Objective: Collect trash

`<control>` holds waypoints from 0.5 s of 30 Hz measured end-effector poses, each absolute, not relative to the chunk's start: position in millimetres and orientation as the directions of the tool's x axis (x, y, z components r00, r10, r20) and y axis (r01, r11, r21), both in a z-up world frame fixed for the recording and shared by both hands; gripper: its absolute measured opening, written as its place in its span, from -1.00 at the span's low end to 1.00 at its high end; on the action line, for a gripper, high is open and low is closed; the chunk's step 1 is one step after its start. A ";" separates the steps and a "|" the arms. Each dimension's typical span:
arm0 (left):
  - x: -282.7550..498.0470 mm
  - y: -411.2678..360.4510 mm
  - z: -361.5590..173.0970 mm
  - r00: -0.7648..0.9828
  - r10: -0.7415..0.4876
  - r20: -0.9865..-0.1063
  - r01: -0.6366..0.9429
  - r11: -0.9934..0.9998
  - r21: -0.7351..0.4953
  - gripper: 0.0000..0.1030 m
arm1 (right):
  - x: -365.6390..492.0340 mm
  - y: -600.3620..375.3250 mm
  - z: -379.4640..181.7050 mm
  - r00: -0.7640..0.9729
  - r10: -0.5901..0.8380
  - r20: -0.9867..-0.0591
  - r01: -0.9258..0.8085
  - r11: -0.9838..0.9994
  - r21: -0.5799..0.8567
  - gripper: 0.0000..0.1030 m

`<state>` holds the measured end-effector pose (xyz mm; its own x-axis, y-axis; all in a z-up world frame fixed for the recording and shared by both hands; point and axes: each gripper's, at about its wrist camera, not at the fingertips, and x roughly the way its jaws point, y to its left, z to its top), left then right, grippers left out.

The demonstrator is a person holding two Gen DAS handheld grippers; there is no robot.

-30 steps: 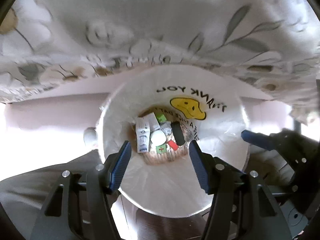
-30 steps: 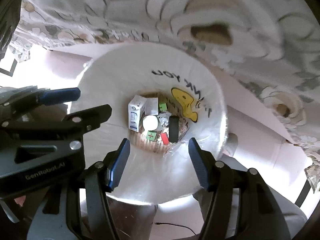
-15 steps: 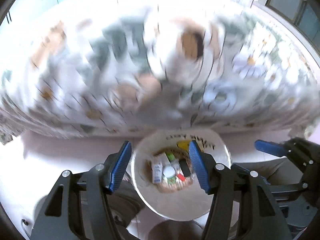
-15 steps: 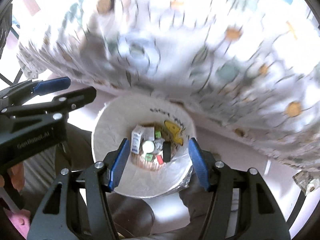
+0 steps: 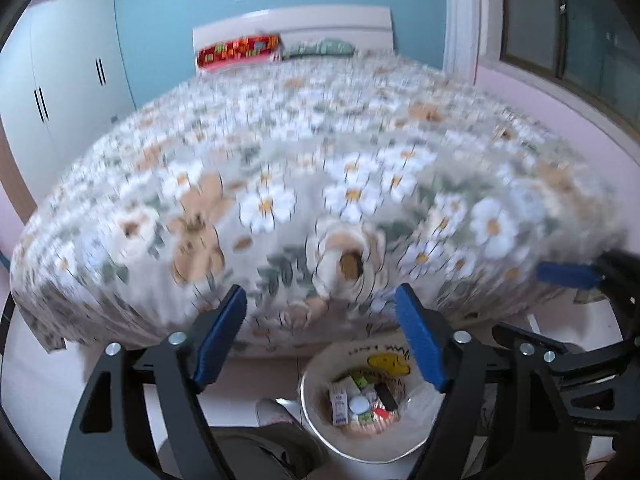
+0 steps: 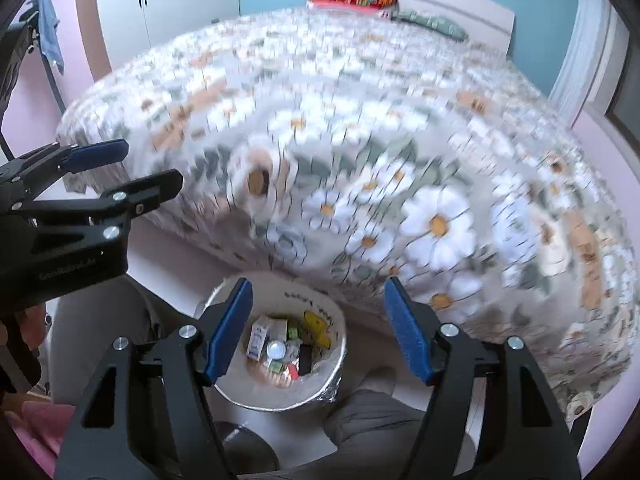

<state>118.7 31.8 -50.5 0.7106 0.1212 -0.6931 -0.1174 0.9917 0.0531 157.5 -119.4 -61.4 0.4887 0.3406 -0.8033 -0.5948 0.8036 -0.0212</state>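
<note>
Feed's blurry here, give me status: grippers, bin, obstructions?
Left gripper open, empty. Right gripper open, empty. Trash bin on floor by bed, trash inside. Nothing blocking.

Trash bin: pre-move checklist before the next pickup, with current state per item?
1. Left claw empty and open: ok, nothing between its blue pads.
2. Right claw empty and open: ok, jaws spread, nothing held.
3. Trash bin upright, mouth open: ok; it stands on the floor at the foot of the bed, liner in place.
4. Room left in the bin: ok; a small carton, a black item and small scraps lie only at the bottom.
5. Next piece of trash located: cannot tell; the bedspread is motion-blurred in both views and no loose item stands out.
6. Claws apart from each other: ok, side by side with a gap.
</note>
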 end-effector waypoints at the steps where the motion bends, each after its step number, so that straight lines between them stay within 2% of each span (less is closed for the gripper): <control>1: 114.7 29.8 -41.8 0.718 0.119 -0.685 -0.112 0.992 0.055 0.66 | 153.8 -122.8 -49.4 0.504 0.344 -0.792 -0.593 0.805 -0.027 0.45; 5: 95.3 19.5 -11.3 0.746 0.114 -0.656 -0.086 0.994 0.074 0.77 | 135.5 -131.6 -15.7 0.558 0.371 -0.742 -0.595 0.803 -0.046 0.60; 9: 72.4 11.4 13.2 0.772 0.108 -0.626 -0.070 0.994 0.085 0.86 | 114.9 -140.3 2.3 0.579 0.380 -0.721 -0.593 0.803 -0.053 0.63; 15: 41.8 -2.9 26.6 0.758 0.137 -0.638 -0.054 0.988 0.148 0.89 | 68.7 -153.3 31.3 0.634 0.384 -0.671 -0.575 0.814 -0.078 0.73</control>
<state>41.8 -2.9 26.6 0.7578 0.1369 -0.6380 -0.0542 0.9876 0.1476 68.7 -153.3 31.3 0.6341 0.3839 -0.6712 -0.5755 0.8141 -0.0780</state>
